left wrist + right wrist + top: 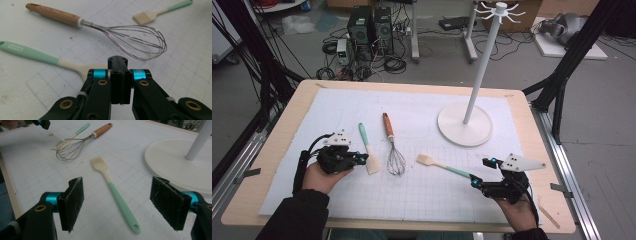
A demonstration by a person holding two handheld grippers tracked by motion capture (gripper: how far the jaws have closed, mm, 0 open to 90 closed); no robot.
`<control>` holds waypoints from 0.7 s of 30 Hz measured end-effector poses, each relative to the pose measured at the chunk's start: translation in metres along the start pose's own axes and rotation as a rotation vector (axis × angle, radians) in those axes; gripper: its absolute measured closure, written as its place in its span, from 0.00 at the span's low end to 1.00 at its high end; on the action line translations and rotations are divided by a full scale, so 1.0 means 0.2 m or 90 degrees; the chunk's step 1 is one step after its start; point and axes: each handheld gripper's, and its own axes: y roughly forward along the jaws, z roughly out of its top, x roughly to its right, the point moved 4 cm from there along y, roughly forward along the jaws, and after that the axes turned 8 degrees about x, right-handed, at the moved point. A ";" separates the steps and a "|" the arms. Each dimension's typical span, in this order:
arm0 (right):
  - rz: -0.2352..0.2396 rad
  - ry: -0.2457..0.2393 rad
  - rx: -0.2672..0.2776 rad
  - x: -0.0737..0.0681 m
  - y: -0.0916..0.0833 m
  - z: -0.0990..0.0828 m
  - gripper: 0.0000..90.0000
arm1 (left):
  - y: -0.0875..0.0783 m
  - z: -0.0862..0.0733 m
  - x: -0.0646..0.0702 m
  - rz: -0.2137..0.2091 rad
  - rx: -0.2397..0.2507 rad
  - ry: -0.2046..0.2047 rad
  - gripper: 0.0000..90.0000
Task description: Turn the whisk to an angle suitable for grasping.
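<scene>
Overhead, the left gripper [362,158] sat at the near left of the tabletop [272,150], its jaws pressed together with nothing between them; in the left gripper view the closed gripper [120,75] lay low over the white gridded mat [37,85], just in front of the cream blade end of the spatula [50,59]. That spatula [367,148], mint handle pointing away from the person and blade nearest the gripper tips, lay flat on the mat; whether the closed tips touched the blade could not be told. Just to its right lay the whisk [393,145], wooden handle away and wire loops toward the person, near the spatula but apart from it. Further right, the pastry brush [443,166] lay slanted, cream bristles toward the whisk and mint handle running toward the right gripper [481,172]. In the right gripper view the right gripper [117,205] stood wide open, and the brush [117,195] lay flat on the mat between the two black pads [73,200], handle end with its hanging hole nearest the camera; neither pad touched it. A white stand [464,125] with a round base and a tall pole stood at the far right of the mat, well apart from the left-hand utensils.
</scene>
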 end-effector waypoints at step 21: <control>-0.002 -0.002 -0.001 0.00 0.01 0.00 0.28 | 0.29 0.02 -0.04 0.015 -0.070 -0.024 1.00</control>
